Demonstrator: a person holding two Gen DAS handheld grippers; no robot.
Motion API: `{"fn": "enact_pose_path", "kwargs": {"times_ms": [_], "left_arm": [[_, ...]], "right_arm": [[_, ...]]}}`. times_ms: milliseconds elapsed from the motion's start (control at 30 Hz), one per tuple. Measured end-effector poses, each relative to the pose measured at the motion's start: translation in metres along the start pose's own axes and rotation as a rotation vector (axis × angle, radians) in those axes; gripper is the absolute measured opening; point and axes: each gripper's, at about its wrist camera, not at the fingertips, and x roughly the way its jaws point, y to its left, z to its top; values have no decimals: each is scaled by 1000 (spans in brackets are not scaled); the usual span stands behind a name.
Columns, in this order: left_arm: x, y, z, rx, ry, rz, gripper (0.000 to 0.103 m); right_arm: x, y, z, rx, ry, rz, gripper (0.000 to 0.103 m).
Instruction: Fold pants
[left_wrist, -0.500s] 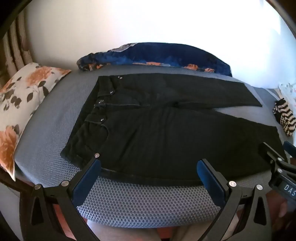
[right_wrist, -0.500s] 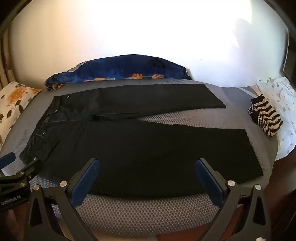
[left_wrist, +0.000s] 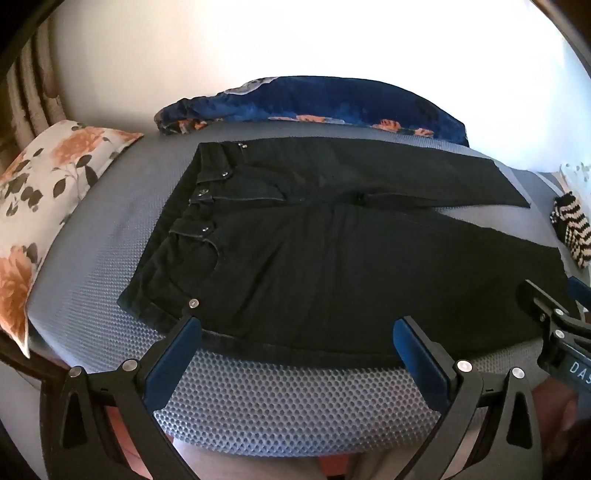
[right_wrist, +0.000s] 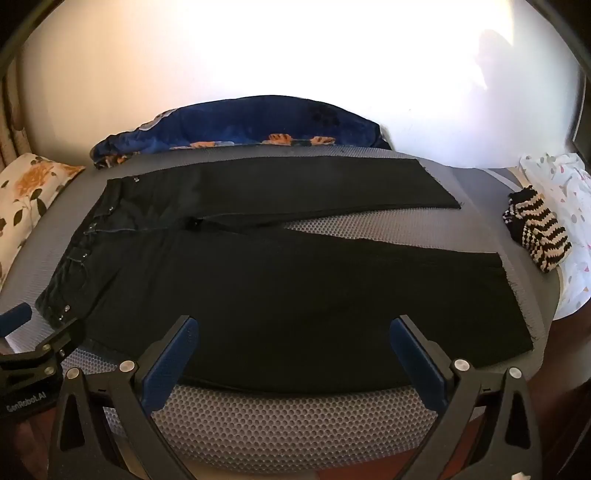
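Black pants (left_wrist: 332, 251) lie flat on a grey mesh-covered mattress (left_wrist: 288, 402), waistband to the left, the two legs spread apart to the right; they also show in the right wrist view (right_wrist: 295, 295). My left gripper (left_wrist: 295, 328) is open and empty, hovering at the near edge by the waist and hip. My right gripper (right_wrist: 293, 328) is open and empty, hovering at the near edge over the nearer leg. Each gripper shows at the edge of the other's view.
A floral pillow (left_wrist: 40, 206) lies at the left. A dark blue floral blanket (left_wrist: 314, 99) is bunched along the far edge by the wall. A striped knit item (right_wrist: 535, 229) and a white patterned cloth (right_wrist: 565, 206) lie at the right.
Both grippers have edged very slightly forward; the pants have not moved.
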Motion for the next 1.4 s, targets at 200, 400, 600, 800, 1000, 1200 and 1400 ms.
{"fn": "enact_pose_path", "kwargs": {"times_ms": [200, 400, 600, 800, 1000, 1200, 1400], "left_arm": [[2, -2, -1, 11, -6, 5, 103], [6, 0, -1, 4, 3, 13, 103], [10, 3, -2, 1, -4, 19, 103], [12, 2, -4, 9, -9, 16, 103], [14, 2, -4, 7, 2, 15, 103], [13, 3, -4, 7, -9, 19, 103], [13, 3, -4, 11, -13, 22, 103]], "right_arm": [[4, 3, 2, -2, 5, -8, 103], [8, 3, 3, -8, 11, 4, 103], [11, 4, 5, -6, 8, 17, 103], [15, 6, 5, -3, 21, 18, 103], [16, 7, 6, -8, 26, 20, 103], [16, 7, 5, -13, 25, 24, 103], [16, 8, 6, -10, 27, 23, 103]]}}
